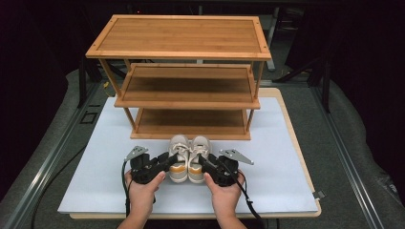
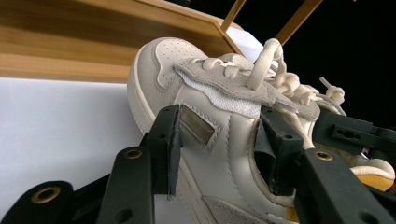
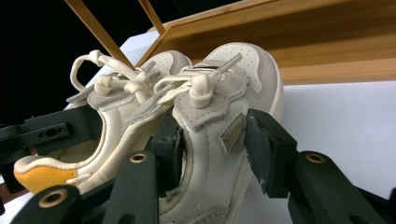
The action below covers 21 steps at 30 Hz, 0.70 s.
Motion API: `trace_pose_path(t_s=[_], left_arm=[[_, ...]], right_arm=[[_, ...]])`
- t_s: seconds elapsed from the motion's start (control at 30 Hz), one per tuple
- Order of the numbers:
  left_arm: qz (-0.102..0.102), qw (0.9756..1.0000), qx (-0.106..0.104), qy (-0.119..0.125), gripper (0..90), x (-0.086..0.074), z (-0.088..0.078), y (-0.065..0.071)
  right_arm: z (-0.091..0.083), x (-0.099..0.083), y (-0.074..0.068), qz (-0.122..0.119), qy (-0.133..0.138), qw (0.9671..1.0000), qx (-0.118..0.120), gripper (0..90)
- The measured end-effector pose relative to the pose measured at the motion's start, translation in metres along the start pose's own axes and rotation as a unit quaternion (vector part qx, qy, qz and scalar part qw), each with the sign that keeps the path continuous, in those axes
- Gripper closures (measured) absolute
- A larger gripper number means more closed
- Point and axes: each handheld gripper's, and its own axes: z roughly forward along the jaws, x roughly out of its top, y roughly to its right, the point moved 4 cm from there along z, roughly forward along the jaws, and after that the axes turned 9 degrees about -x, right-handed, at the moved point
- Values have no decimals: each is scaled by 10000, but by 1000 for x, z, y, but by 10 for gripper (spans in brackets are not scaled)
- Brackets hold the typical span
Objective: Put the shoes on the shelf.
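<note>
A pair of cream sneakers with yellow heels stands side by side on the white board (image 1: 277, 157), toes toward the wooden shoe rack (image 1: 181, 38). My left gripper (image 1: 168, 159) is shut on the left shoe (image 1: 178, 157), one jaw outside its wall and one inside the opening. The left gripper view shows that grip close up, my left gripper (image 2: 223, 135) holding the left shoe (image 2: 205, 93). My right gripper (image 1: 204, 162) clamps the right shoe (image 1: 197, 155) the same way. In the right gripper view my right gripper (image 3: 215, 140) pinches the right shoe (image 3: 233, 84) at its outer side.
The three-tier rack stands just beyond the shoes, its bottom shelf (image 1: 191, 119) bare and level with the toes. The board lies on a wood-edged table (image 1: 296, 143), with grey floor and dark surroundings around it. A cable (image 1: 248, 198) trails from my right gripper.
</note>
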Motion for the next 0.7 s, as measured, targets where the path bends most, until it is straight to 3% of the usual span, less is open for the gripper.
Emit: trace_pose_path(t_s=[0.03,0.13,0.7], left_arm=[[16,10000,1,7,548,2,-1,0],[36,10000,-4,15,548,5,-2,2],[92,10000,-32,21,548,23,-7,13]], right_arm=[[-1,1,0,-35,-86,10000,30,579],[-1,5,-2,-2,32,10000,21,578],[-11,22,-8,-29,42,10000,43,578]])
